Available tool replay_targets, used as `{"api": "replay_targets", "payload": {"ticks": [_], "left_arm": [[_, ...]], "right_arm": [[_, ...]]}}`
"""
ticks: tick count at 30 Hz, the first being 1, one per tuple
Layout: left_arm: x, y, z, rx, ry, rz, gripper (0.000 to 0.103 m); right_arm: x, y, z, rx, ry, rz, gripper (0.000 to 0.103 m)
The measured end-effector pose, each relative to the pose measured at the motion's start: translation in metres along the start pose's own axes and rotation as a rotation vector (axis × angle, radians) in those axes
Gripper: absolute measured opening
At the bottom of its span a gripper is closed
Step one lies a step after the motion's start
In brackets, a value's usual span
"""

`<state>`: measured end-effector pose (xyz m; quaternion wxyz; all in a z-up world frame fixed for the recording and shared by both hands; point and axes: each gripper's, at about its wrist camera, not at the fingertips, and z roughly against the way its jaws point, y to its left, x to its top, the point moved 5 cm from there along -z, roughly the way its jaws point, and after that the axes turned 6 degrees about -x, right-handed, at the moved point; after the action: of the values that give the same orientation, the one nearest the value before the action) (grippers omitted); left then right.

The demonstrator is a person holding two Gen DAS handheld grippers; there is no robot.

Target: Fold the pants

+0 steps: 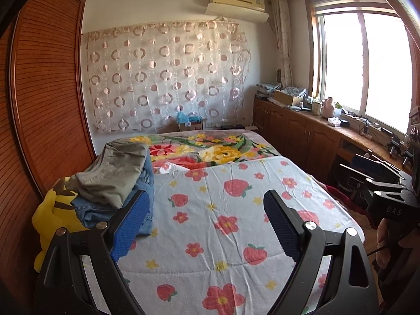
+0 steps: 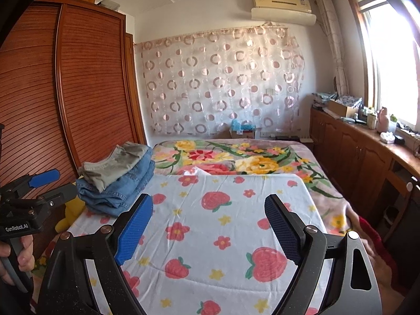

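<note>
A stack of folded pants lies at the left side of the bed: olive-grey pants point(image 1: 113, 173) point(image 2: 118, 165) lie on top of blue jeans point(image 1: 141, 197) point(image 2: 123, 191). My left gripper point(image 1: 207, 202) is open and empty, held above the strawberry-print sheet point(image 1: 223, 223), with its left finger just right of the stack. My right gripper point(image 2: 208, 207) is open and empty above the same sheet point(image 2: 210, 223). The left gripper also shows at the left edge of the right wrist view point(image 2: 50, 186), open.
A yellow plush toy point(image 1: 55, 218) sits at the bed's left edge beside the wooden wardrobe point(image 1: 44, 92). A floral blanket point(image 1: 210, 149) covers the far half of the bed. Wooden cabinets with clutter point(image 1: 315, 120) run under the window on the right.
</note>
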<state>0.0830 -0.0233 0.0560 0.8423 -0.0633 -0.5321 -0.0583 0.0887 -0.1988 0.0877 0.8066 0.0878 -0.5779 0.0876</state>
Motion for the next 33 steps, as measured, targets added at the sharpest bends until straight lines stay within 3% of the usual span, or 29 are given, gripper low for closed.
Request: {"api": "replay_targets", "payload": {"ticks": [11,33], "left_arm": [[0.010,0.001,0.019,0.011,-0.050,0.001,0.089],[0.008,0.001,0.020,0.012,-0.040,0.010,0.089]], "right_arm": [[-0.005,0.006,0.013,-0.036,-0.044,0.015,0.088],[-0.008,0.006,0.015,-0.035,-0.046,0.017,0.088]]}}
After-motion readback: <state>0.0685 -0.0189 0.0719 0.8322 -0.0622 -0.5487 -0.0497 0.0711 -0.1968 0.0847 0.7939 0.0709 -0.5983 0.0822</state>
